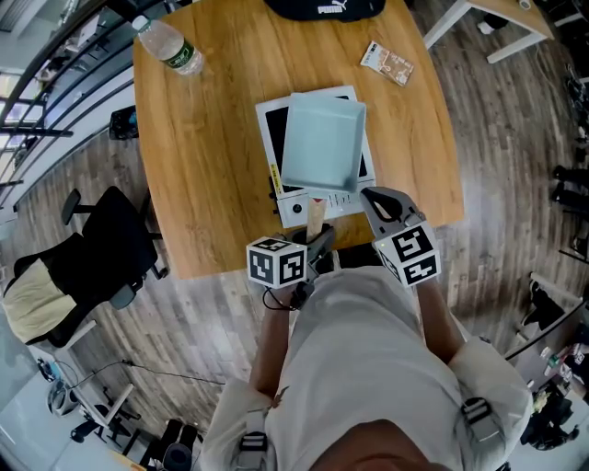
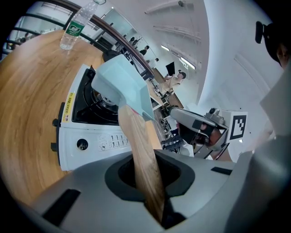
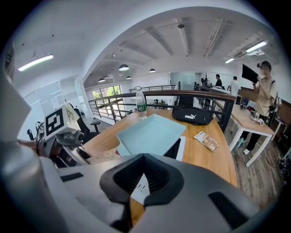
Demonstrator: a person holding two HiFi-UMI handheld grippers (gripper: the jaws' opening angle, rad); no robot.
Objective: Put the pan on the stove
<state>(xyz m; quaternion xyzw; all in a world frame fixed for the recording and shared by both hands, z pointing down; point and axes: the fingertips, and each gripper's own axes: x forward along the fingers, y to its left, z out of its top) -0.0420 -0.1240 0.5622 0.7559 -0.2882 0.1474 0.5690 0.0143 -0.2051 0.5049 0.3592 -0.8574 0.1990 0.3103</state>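
— One wooden table (image 1: 202,166) carries the lot, then?
— Yes. The biggest thing on it is the white stove (image 1: 317,204), set at the middle of the table's near edge with its control panel facing the person.
— And the pan?
— The pale blue square pan (image 1: 322,143) is over the stove's black top and covers most of it. From where I stand I can't tell whether its base sits on the burner or hangs just above it.
— What comes next in size?
— A black bag (image 1: 322,7), at the middle of the far edge, well apart from the stove.
— Who has hold of the pan?
— The left gripper (image 1: 320,243), at the near edge. Its jaws are clamped on the end of the pan's wooden handle (image 1: 316,219), which reaches back across the control panel. The right gripper (image 1: 370,195) is just beside the stove's near right corner. Its jaws are together with nothing in them, and it isn't touching the pan.
— Any small things?
— A water bottle (image 1: 170,46) stands at the far left corner. A little printed packet (image 1: 386,63) lies near the far right corner.
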